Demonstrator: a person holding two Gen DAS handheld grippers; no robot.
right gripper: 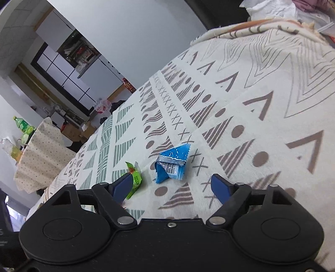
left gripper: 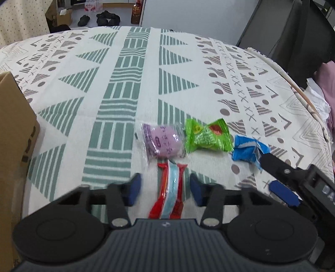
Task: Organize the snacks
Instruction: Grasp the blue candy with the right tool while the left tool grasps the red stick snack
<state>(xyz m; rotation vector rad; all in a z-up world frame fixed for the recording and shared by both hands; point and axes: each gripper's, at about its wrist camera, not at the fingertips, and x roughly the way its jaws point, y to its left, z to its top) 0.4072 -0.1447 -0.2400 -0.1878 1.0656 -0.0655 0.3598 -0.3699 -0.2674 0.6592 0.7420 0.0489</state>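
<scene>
Blue packet (right gripper: 172, 165) (crumpled) ahead of open right hand-held gripper (right gripper: 170, 187), patterned cloth (right gripper: 251, 104)

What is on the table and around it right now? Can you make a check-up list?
Surface: patterned tablecloth, flat.
Job's things: purple snack, green packet and blue packet in a row; red-and-blue stick packet nearer the camera.
Clutter: cardboard box at the left edge.
Grippers: left tool open, pads either side of the stick packet, not touching it; right tool open, at the blue packet.
Cables: nothing seen.
Surroundings: dark shoes on the floor; green bottle on a dotted-cloth table.
</scene>
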